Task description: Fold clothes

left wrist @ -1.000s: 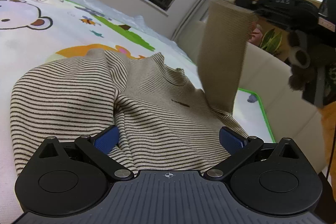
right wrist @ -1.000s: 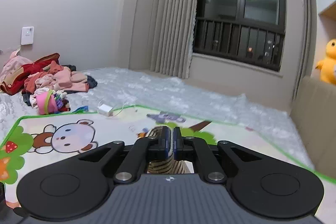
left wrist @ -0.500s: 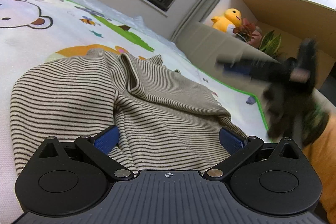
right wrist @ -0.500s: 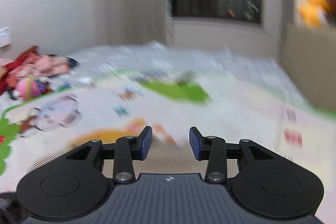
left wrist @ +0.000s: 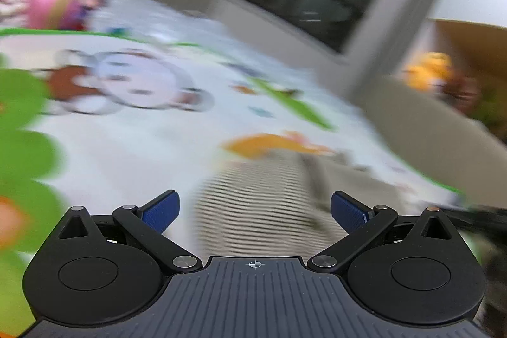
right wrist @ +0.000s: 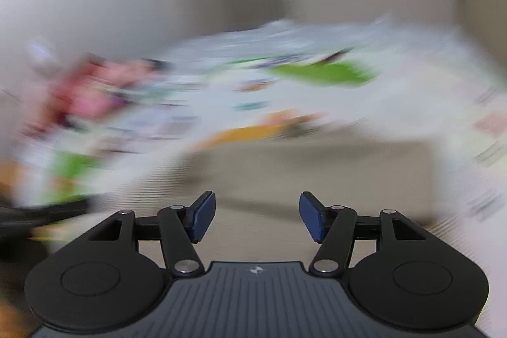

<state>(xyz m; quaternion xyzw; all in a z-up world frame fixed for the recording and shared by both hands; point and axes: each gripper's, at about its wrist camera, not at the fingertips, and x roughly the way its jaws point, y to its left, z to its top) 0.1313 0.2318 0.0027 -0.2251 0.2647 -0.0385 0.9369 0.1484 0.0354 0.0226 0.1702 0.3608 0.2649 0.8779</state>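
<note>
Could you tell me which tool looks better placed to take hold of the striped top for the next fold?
Probably the right tool: it is open with the top filling the space ahead. The left tool, also open, sees only its edge. Blur limits certainty.

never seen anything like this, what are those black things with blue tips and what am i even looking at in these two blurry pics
Each picture comes from a camera fixed on a hand-held grasping tool; a person holds one in each hand. The black plates and arms at the bottom are the tool itself, and the blue pads are its two fingers.

One picture looks along the left tool, the other along the right tool. Both stand open with nothing between the fingers. The blur suggests the cameras are moving.

Ahead lies a beige and brown striped knit garment, partly folded, on a white play mat with cartoon animals and green patches. It shows as a pale beige shape in the right view. A blurred pink and red heap of clothes sits farther off.
</note>
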